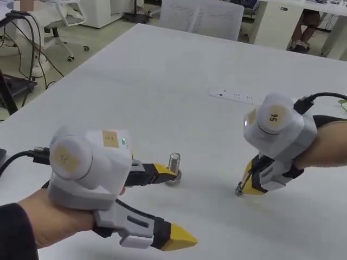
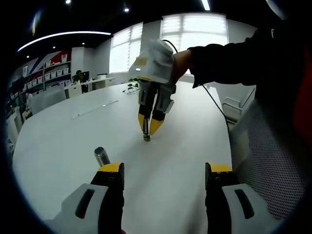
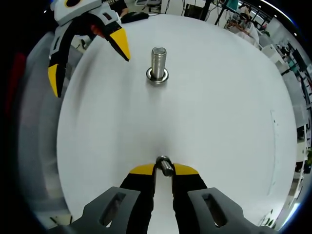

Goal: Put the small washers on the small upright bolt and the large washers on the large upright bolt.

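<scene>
Left gripper [image 1: 185, 206] fingers [image 1: 179, 234] gape wide beside the large bolt [image 1: 174, 162], one tip covering its base. Right gripper [image 3: 164, 171] fingers [image 3: 187, 170] are pinched narrow on the small bolt [image 3: 165, 165], mostly hidden; can't really tell if anything's threaded on it.

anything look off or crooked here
The small bolt looks tilted rather than upright in the head view, pinched between the right gripper's jaws with its foot on the table. The large bolt stands straight, a washer around its base. Nothing spilled or damaged.
</scene>
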`<state>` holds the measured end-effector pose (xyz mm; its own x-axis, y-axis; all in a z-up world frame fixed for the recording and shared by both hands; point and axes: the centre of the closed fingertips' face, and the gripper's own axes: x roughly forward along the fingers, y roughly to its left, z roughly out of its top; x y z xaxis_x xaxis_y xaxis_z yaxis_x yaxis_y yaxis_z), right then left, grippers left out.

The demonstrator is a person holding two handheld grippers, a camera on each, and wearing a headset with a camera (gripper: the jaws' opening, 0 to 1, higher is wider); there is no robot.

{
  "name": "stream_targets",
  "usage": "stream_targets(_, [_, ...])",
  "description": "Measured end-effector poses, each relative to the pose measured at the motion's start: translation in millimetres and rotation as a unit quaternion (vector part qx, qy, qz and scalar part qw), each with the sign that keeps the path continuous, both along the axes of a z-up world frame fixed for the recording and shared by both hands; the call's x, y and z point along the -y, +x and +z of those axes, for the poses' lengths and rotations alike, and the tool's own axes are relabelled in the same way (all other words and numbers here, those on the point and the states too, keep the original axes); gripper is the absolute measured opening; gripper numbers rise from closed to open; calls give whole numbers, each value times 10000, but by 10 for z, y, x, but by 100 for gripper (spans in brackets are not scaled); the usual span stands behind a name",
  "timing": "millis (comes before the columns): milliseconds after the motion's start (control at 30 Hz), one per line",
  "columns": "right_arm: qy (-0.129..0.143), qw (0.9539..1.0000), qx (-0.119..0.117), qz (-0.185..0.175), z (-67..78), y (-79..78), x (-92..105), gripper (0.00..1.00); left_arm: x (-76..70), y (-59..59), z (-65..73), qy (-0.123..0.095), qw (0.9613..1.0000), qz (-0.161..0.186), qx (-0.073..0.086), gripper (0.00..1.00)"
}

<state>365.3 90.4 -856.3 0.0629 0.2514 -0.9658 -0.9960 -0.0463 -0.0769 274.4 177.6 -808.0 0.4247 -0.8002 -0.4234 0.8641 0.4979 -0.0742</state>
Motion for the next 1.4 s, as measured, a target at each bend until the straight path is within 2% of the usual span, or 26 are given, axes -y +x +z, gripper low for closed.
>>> stream_targets(367, [-52, 10000, -47, -8, -58, 26, 42, 13, -3, -3, -8, 16, 10000, 7, -11, 67])
stream_targets(733, [-99, 9999, -129, -30, -91, -30, 84, 13, 8, -11, -9, 27, 10000, -8, -12, 67])
stream_targets(1100, [110, 9995, -124, -283, -43, -68, 154, 15, 17, -16, -2, 31, 10000, -32, -12, 67])
stream_targets(1400, [341, 9978, -159, -550, -36, -130, 212, 25, 26, -16, -6, 31, 10000, -66, -16, 67])
